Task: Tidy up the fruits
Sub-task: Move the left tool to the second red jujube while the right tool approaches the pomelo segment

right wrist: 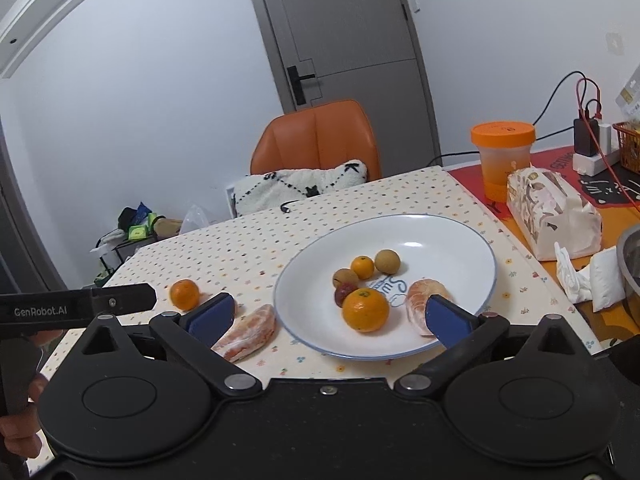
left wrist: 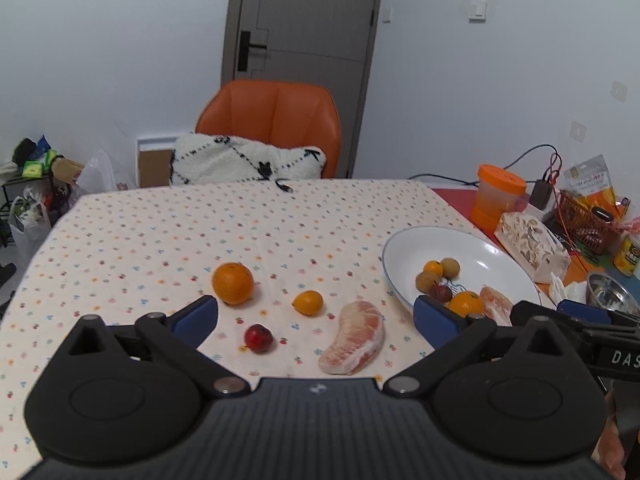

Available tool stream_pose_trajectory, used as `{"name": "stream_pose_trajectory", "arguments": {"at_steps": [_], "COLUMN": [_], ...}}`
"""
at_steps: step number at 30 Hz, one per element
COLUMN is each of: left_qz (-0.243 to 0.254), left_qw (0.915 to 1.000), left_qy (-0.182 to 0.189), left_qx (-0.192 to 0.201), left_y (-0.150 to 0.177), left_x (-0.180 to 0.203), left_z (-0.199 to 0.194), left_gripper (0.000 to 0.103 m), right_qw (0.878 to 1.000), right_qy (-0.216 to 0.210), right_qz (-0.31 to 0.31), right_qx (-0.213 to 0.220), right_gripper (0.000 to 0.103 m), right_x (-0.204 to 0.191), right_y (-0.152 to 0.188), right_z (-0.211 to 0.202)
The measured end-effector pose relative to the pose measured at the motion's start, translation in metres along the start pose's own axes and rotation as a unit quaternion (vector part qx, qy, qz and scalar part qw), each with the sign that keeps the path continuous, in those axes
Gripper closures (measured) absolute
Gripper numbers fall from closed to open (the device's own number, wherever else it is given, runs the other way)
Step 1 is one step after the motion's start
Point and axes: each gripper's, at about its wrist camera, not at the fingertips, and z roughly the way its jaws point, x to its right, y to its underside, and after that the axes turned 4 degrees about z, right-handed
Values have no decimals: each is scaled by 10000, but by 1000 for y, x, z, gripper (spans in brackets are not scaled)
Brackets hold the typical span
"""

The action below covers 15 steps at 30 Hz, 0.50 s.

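From the left wrist, the left gripper (left wrist: 316, 314) hangs with its jaws spread wide and empty over the fruit not yet on the white plate (left wrist: 404, 248). To the left of the plate, on the dotted tablecloth (left wrist: 160, 232), lie a pomelo segment (left wrist: 354, 338), a kumquat (left wrist: 308, 303), a small red fruit (left wrist: 259, 337) and, farthest from the plate, an orange (left wrist: 233, 283). The wide opening looks meant for the pomelo segment or the red fruit, both lying between the fingers. Nothing blocks a reach (the fruits lie well apart).

From the right wrist, the right gripper (right wrist: 328, 318) is also spread and holds nothing, poised above the plate's (right wrist: 448, 240) near rim. On the plate sit an orange (right wrist: 366, 309), a second pomelo segment (right wrist: 420, 300) partly behind the right finger, a small tangerine (right wrist: 362, 267) and some brownish round fruits (right wrist: 387, 261). Right of the plate, a tissue pack (right wrist: 552, 216) and an orange-lidded cup (right wrist: 502, 156) stand clear of it.
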Motion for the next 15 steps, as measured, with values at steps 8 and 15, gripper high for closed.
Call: {"name": "stream_pose_trajectory", "arguments": {"at_steps": [8,15], "left_qz": [-61,-116], "left_qw": [9999,9999], "left_qy": [72,36], "left_qx": [51,47], "left_y": [2,6], "left_x": [-7,-17], "left_z": [-15,-25], "left_gripper": [0,0], "right_qw": [10000,9999], "right_qy": [36,-26], "right_qz": [11,-70], "right_qx": [71,104], "right_gripper": [0,0], "right_x": [-9,-17], "right_y": [3,3], "right_z": [-9,-13]}}
